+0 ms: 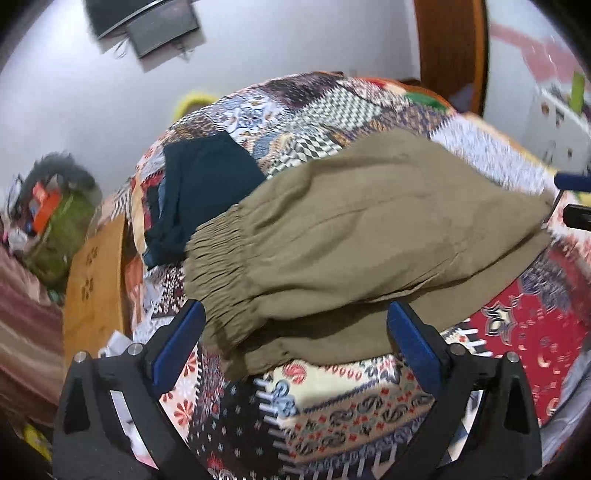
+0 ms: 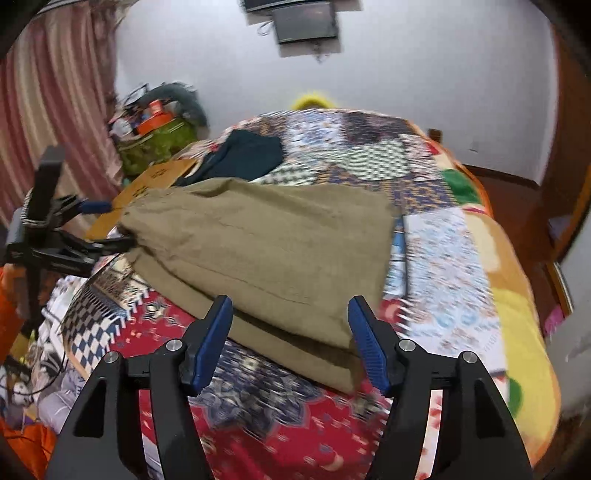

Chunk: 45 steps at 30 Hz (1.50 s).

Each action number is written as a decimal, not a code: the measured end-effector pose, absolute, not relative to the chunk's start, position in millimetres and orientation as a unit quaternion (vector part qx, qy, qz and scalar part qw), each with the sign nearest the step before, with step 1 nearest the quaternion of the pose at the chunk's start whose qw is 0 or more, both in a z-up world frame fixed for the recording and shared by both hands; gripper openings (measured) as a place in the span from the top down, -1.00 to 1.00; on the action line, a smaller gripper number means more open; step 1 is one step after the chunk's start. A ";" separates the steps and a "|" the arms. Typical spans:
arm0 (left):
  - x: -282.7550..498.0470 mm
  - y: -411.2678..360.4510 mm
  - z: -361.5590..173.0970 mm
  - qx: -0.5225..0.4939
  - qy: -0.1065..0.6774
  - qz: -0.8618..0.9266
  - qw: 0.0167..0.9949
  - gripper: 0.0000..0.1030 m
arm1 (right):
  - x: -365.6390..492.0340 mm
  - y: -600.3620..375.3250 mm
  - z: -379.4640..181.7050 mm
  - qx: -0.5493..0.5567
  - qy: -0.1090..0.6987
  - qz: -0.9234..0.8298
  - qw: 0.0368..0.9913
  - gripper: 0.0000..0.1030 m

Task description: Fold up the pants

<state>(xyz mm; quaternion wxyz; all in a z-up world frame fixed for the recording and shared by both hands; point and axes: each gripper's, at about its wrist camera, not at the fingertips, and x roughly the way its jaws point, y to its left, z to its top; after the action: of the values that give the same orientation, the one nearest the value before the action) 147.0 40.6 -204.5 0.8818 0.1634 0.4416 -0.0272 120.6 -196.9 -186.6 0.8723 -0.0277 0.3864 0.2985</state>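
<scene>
Olive-khaki pants (image 1: 351, 240) lie folded over on a patchwork bedspread (image 1: 351, 406), with the gathered elastic waistband (image 1: 218, 254) toward the left. My left gripper (image 1: 295, 314) is open, its blue fingers (image 1: 184, 332) either side of the near waist edge, holding nothing. In the right wrist view the pants (image 2: 266, 247) lie across the middle. My right gripper (image 2: 290, 310) is open at their near edge, empty. The left gripper (image 2: 107, 225) shows there at the pants' left end, and the right gripper's tips (image 1: 572, 199) show at the left view's right edge.
A dark teal folded garment (image 1: 203, 188) lies behind the pants on the bed; it also shows in the right wrist view (image 2: 243, 155). A wooden board (image 1: 96, 280) and a cluttered green bag (image 1: 59, 229) stand at the left. A white wall with a screen (image 2: 303, 22) is behind.
</scene>
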 end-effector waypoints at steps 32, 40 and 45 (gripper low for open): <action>151.3 -1.2 -174.0 0.137 0.417 -0.134 0.889 0.68 | 122.7 -111.5 -185.4 -0.122 0.336 0.352 0.865 0.80; 140.7 4.8 -196.4 0.105 0.450 -0.142 0.876 0.61 | 111.6 -111.9 -205.9 -0.113 0.368 0.361 0.850 0.74; 129.8 21.0 -201.8 0.069 0.458 -0.136 0.876 0.27 | 110.8 -119.6 -210.7 -0.082 0.389 0.365 0.842 0.69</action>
<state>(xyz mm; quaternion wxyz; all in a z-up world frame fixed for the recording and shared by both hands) 129.8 21.0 -201.8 0.8757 0.0687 0.4581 -0.1362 110.8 -119.6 -210.7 0.8417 -0.0815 0.3895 0.3651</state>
